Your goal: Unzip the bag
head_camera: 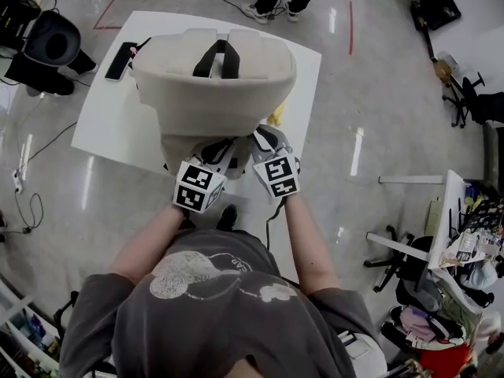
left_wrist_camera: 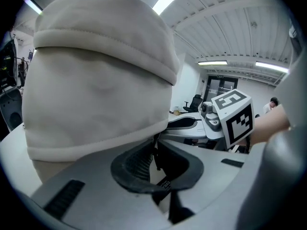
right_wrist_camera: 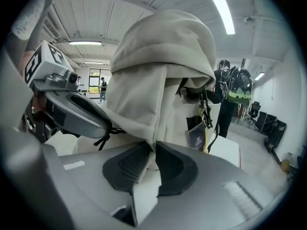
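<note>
The left claw (left_wrist_camera: 156,147) is pinched shut on a thin dark zip pull (left_wrist_camera: 155,160). The right claw (right_wrist_camera: 154,152) is clamped on a fold of the beige bag (right_wrist_camera: 158,71). Only the right gripper view shows its hanging tag (right_wrist_camera: 195,137). Only the head view shows the bag reaching the worktop's (head_camera: 110,124) near edge.

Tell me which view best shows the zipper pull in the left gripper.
The left gripper view: the dark zipper pull sits pinched between the left gripper fingers, against the cream bag. The right gripper view shows only its black cord dangling beside that gripper. The head view hides it beneath the grippers.
</note>
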The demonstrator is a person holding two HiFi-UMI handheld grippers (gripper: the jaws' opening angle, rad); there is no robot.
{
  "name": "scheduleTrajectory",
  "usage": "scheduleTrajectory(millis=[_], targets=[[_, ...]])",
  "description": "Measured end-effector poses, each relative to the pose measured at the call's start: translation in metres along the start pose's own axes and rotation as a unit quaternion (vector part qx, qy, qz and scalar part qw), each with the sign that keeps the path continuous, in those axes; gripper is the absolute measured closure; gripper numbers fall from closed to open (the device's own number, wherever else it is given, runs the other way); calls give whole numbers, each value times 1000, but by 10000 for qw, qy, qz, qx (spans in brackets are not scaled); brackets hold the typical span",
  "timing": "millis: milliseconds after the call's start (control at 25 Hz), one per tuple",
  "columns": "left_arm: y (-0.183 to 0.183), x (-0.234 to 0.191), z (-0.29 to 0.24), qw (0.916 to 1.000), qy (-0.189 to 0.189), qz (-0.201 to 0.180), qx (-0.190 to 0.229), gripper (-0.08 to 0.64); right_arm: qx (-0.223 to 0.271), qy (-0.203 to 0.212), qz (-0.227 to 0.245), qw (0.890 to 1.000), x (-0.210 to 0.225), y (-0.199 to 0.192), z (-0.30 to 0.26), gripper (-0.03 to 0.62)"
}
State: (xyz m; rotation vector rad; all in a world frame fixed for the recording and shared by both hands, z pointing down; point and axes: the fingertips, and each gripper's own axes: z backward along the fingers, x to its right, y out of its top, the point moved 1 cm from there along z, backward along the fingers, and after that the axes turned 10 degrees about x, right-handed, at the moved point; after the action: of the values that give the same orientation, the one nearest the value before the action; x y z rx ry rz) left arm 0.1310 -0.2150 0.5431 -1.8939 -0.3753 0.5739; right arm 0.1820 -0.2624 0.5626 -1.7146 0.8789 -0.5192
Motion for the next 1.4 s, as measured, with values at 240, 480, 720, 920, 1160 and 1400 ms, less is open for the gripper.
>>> scheduleTrajectory(millis=[240,480,720,920,1160,1400], targets=[[2,-5,9,9999,-75,-152,26,522,188,-109,-27,9998,-17,8,23,569],[6,-2,19,9988,-130,-416,209,523,283,-301,51,9991,-27,16,37,575],[9,-15,30,9990,-134,-67,418,525,236,-436,71,9987,-28,20,40,574],[4,-58,50,9974,503,260,455,557,251,-683,-121,9973,-19,18,46,574],[4,-75,59,9972,523,248,472,555,242,-767,-173,9966,-16,20,46,574],[-5,-29,35,9992,-240,-74,307,554,254,-774,-180,9965,-19,23,49,574]])
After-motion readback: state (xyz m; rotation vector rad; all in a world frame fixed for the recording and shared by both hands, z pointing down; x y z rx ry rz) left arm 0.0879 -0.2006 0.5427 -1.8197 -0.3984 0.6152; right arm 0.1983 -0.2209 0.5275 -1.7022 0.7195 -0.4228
